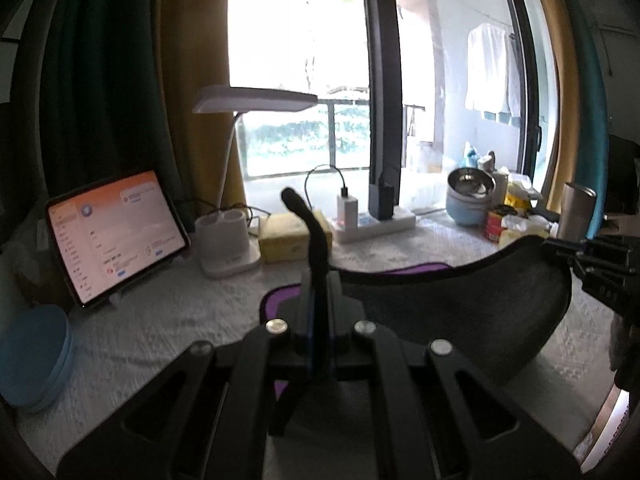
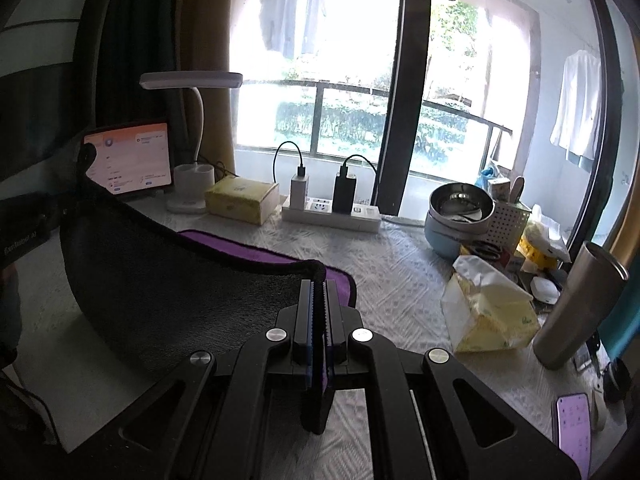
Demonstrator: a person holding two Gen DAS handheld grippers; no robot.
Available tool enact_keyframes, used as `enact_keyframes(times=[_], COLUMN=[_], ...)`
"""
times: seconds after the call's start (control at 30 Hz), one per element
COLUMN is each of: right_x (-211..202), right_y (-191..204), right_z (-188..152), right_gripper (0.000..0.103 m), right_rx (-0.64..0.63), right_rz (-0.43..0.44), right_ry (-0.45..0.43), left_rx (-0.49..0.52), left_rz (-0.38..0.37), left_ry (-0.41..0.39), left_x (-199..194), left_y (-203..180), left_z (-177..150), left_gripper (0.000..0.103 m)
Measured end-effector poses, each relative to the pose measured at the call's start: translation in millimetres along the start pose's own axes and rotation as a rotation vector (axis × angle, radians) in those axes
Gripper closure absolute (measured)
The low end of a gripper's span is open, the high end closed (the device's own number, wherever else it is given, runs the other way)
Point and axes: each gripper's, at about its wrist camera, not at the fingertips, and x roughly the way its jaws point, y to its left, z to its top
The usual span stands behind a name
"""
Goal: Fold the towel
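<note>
We had both tongs clamped on the towel: the left tongs point(image 1: 318, 300) pinched one corner, which stood up above the jaws, and the right tongs point(image 2: 319, 300) pinched the other, so the towel point(image 2: 168, 292) hung between them as a dark sagging sheet above the worktop point(image 2: 400, 280). Its far part, purple side up, lay flat on the worktop. We judged the two-corner hold was meant to keep the lifted edge taut and level, so that it could be carried over and laid onto the resting part.

Of writing, little could be read: the tablet point(image 1: 116, 236) showed text too small to make out, and a label on the left tongs in the right view was blurred.
</note>
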Motion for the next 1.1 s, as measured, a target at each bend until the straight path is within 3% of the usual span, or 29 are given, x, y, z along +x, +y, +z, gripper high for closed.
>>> enact_keyframes(times=[0.6,1.1], right_x=[47,101], right_y=[-13,-19], right_z=[36,44], right_gripper=[0.098,0.098], right_rx=[-0.009,-0.016], right_rz=[-0.021,-0.013], right_ry=[-0.036,0.002], left_rx=[-0.042,-0.032], left_rz=[-0.01,0.005], left_ry=[0.01,0.076], left_x=[59,114], left_y=[24,30], left_z=[23,28], left_gripper=[0.098,0.098])
